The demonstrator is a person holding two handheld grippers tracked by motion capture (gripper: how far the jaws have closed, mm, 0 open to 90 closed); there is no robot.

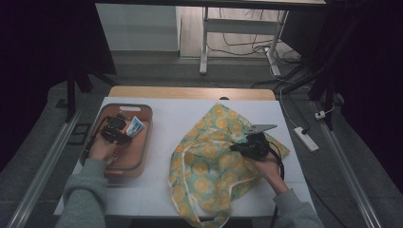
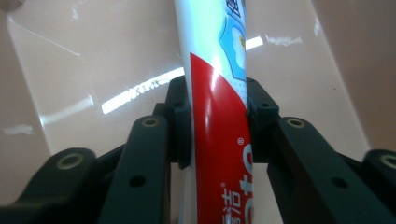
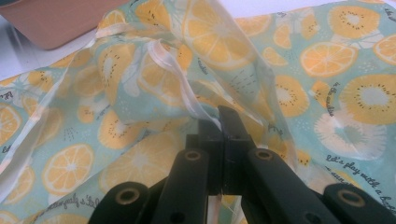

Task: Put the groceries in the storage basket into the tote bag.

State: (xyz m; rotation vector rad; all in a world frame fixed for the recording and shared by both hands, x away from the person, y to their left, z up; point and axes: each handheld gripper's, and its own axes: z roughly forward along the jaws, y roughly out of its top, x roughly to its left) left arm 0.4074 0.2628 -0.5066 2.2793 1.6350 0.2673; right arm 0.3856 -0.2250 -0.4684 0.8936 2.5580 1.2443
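Black jaws of the left gripper (image 2: 217,126) press on both sides of a toothpaste tube (image 2: 217,140), which runs up between them, red below and white with a blue mark above. That tube (image 1: 134,126) lies in a shallow pink tray (image 1: 142,156) at the table's (image 1: 166,118) left, with the left hand (image 1: 102,149) reaching in over the tray's near wall. On the right, the right hand (image 1: 268,166) rests on a lemon-print bag (image 1: 209,166). The right gripper (image 3: 223,122) is shut, pinching the bag's (image 3: 140,93) thin fabric and pale hem between its tips.
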